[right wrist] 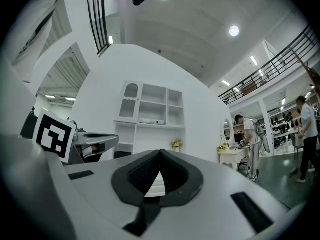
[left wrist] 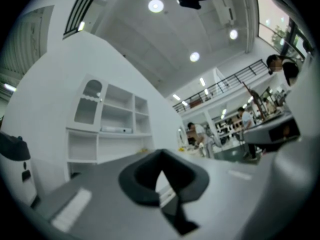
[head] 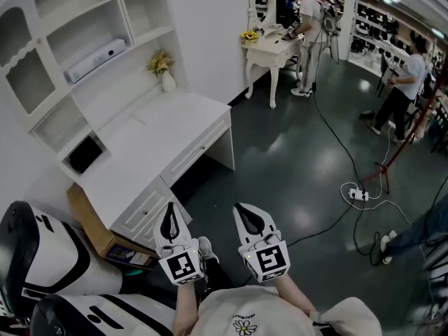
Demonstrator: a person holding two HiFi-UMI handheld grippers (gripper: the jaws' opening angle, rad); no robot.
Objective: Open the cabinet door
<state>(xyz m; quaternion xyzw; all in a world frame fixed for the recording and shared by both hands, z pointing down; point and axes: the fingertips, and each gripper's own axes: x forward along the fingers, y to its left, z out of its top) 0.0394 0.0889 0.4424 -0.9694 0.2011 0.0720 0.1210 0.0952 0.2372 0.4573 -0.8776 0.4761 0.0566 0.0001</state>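
Note:
A white desk (head: 150,138) with a shelf unit (head: 77,54) stands at the left of the head view. Its low cabinet front (head: 140,212) sits under the desktop's near end, closed. My left gripper (head: 169,208) hovers just right of that front, apart from it, jaws shut and empty. Beside it my right gripper (head: 243,210) is over the dark floor, also shut on nothing. In the left gripper view the jaw tips (left wrist: 161,154) meet before the shelves (left wrist: 115,129). The right gripper view shows its tips (right wrist: 160,153) closed, with the shelves (right wrist: 150,119) ahead.
A cardboard box (head: 98,233) lies by the cabinet's near side, with a white-and-black machine (head: 42,257) behind it. A flower vase (head: 166,79) stands on the desk. Cables and a power strip (head: 358,194) cross the floor at the right. People stand near a vanity table (head: 269,51).

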